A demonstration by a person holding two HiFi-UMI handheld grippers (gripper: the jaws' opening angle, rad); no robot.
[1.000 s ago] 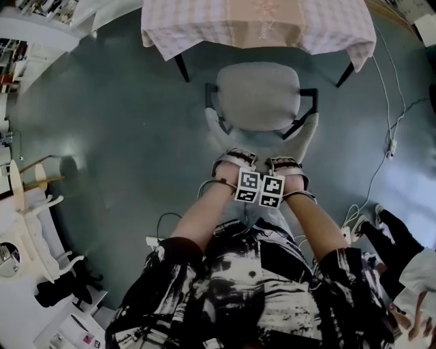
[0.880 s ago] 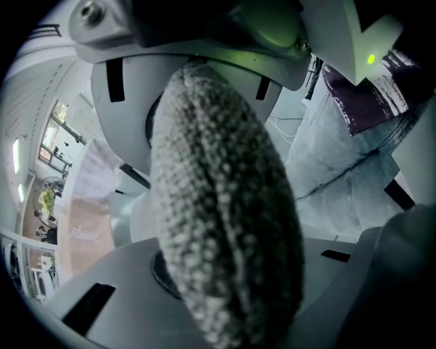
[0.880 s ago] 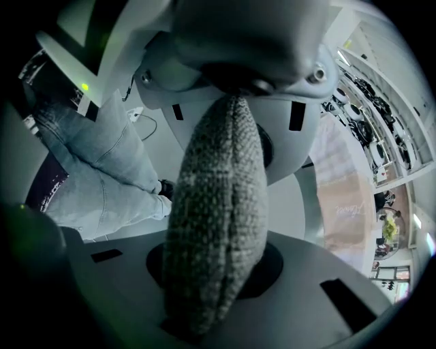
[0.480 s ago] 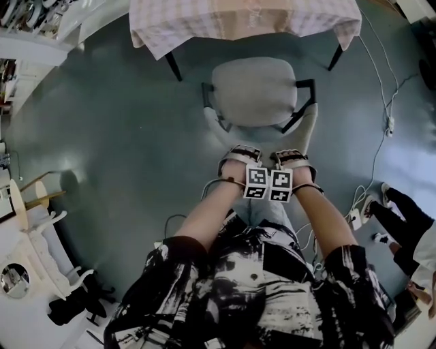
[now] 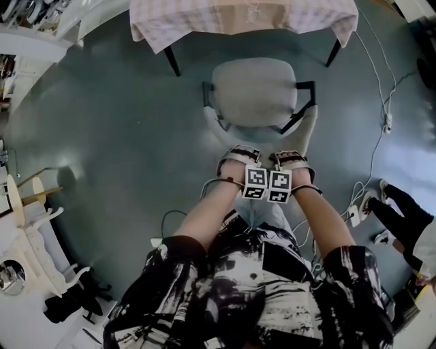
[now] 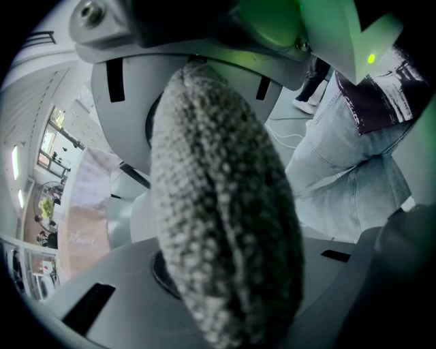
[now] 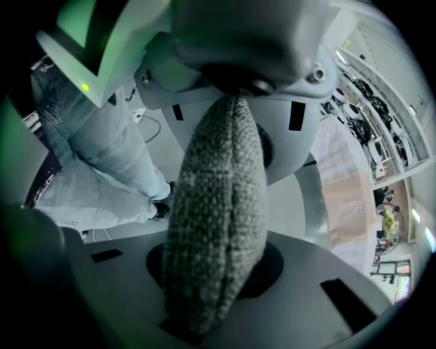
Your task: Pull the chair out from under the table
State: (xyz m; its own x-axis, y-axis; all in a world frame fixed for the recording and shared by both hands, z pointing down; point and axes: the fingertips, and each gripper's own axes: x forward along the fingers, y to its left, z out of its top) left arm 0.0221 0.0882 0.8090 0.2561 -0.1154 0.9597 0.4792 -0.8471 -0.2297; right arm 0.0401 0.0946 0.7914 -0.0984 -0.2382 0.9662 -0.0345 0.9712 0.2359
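Note:
A chair with a grey padded seat (image 5: 253,90) and black frame stands just in front of the table (image 5: 238,17), which wears a pink checked cloth. My left gripper (image 5: 236,155) and right gripper (image 5: 291,157) sit side by side on the top edge of the backrest, marker cubes touching. In the left gripper view the knitted grey backrest edge (image 6: 218,218) is pinched between the jaws. The right gripper view shows the same fabric edge (image 7: 214,211) clamped between its jaws. The seat is out from beneath the cloth.
Black table legs (image 5: 172,61) flank the chair's far side. Cables and a power strip (image 5: 387,123) lie on the grey floor at right. Another person's legs (image 5: 398,204) are at the right edge. White furniture (image 5: 37,232) stands at the left.
Both grippers have drawn back toward my body with the chair in their grip. The gap between the seat and the table edge has grown a little.

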